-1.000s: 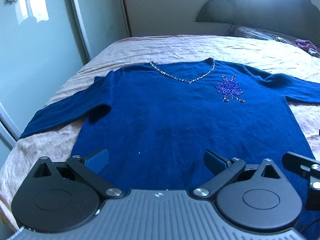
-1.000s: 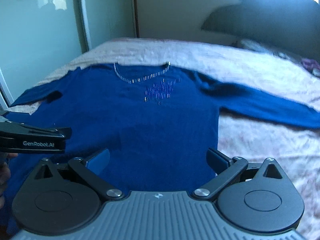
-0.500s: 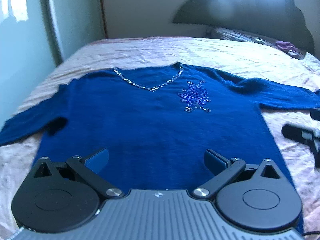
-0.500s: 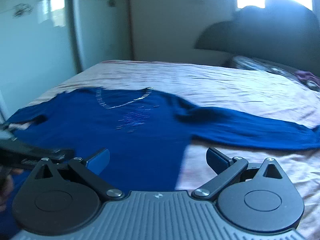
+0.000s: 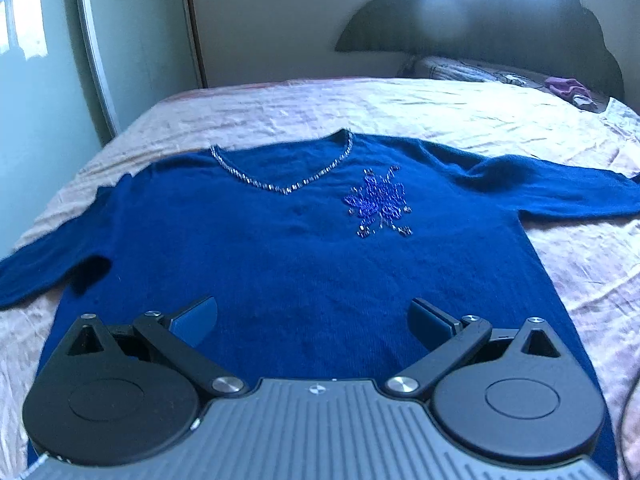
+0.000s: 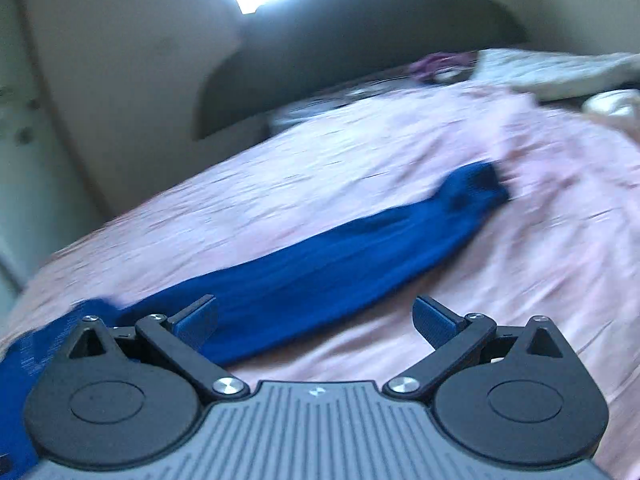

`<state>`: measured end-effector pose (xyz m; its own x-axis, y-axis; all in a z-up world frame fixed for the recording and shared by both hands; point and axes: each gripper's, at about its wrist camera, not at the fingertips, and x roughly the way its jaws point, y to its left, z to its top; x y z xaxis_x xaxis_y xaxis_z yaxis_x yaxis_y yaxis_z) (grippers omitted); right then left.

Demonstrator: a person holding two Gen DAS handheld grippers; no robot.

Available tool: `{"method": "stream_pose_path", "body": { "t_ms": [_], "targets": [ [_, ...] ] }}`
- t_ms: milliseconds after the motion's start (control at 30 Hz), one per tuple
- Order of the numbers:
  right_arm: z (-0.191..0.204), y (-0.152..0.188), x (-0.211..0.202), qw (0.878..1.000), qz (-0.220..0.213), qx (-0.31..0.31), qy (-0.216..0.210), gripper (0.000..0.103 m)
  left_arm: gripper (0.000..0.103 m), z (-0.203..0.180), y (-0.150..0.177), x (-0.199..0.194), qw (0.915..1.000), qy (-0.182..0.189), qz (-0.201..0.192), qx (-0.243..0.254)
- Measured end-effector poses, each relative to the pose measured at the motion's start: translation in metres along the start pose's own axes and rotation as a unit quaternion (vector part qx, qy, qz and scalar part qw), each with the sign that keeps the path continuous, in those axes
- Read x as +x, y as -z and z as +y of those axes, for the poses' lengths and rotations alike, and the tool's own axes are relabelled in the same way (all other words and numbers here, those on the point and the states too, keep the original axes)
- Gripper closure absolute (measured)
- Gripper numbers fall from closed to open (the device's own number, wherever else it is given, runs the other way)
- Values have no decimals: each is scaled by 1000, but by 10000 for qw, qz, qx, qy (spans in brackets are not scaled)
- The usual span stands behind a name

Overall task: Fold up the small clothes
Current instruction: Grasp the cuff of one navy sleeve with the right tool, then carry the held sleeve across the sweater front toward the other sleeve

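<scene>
A blue sweater [image 5: 304,264] with a beaded V-neck and a beaded flower on the chest lies flat on the bed, front up, both sleeves spread out sideways. My left gripper [image 5: 313,318] is open and empty above the sweater's lower body. My right gripper [image 6: 316,322] is open and empty above the sweater's right sleeve [image 6: 340,248], which runs away to its cuff [image 6: 480,186]. The right wrist view is blurred.
The bed has a wrinkled pink cover [image 5: 400,112]. A dark headboard [image 5: 480,24] and pillows with a purple cloth [image 5: 568,88] are at the far end. A mirrored wardrobe door [image 5: 40,80] stands along the left. White bedding [image 6: 560,68] lies at the far right.
My right gripper has swung right, from over the sweater's body to over the right sleeve. My left gripper has shifted right, now centred on the sweater's body. Both stay open.
</scene>
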<state>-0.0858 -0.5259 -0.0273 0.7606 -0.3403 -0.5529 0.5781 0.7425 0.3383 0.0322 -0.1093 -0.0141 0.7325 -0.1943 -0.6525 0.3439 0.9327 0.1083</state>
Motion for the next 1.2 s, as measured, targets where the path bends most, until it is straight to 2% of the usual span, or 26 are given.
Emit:
{"method": "stream_pose_path", "body": {
  "t_ms": [133, 200, 533, 600, 733, 800, 867, 933, 1067, 1200],
  "targets": [
    [-35, -12, 22, 9986, -27, 422, 312, 0, 1, -11, -4, 4, 9994, 83, -7, 342],
    [-50, -15, 31, 9969, -29, 711, 322, 0, 1, -16, -5, 7, 9992, 99, 22, 396],
    [-71, -31, 67, 9932, -437, 1025, 347, 2, 1, -30, -9, 20, 9982, -17, 131, 582],
    [-83, -38, 73, 9897, -607, 1259, 314, 9, 1, -30, -9, 23, 9981, 2, 205, 584],
    [-111, -53, 81, 9770, -713, 1990, 294, 51, 1, -33, -9, 28, 9975, -3, 310, 629],
    [-122, -56, 84, 9707, -689, 2294, 184, 62, 1, -34, -9, 30, 9974, 7, 356, 632],
    [-128, -59, 87, 9681, -631, 2421, 123, 78, 1, -34, -9, 31, 9973, 21, 379, 633],
    [-127, -60, 87, 9686, -669, 2383, 248, 90, 1, -34, -10, 32, 9972, 4, 384, 641],
    [-116, -60, 79, 9717, -808, 2210, 221, 92, 1, -29, -13, 31, 9977, -91, 354, 578],
    [-85, -60, 65, 9810, -850, 1745, -66, 92, 1, -23, -14, 34, 9977, -216, 407, 502]
  ]
}}
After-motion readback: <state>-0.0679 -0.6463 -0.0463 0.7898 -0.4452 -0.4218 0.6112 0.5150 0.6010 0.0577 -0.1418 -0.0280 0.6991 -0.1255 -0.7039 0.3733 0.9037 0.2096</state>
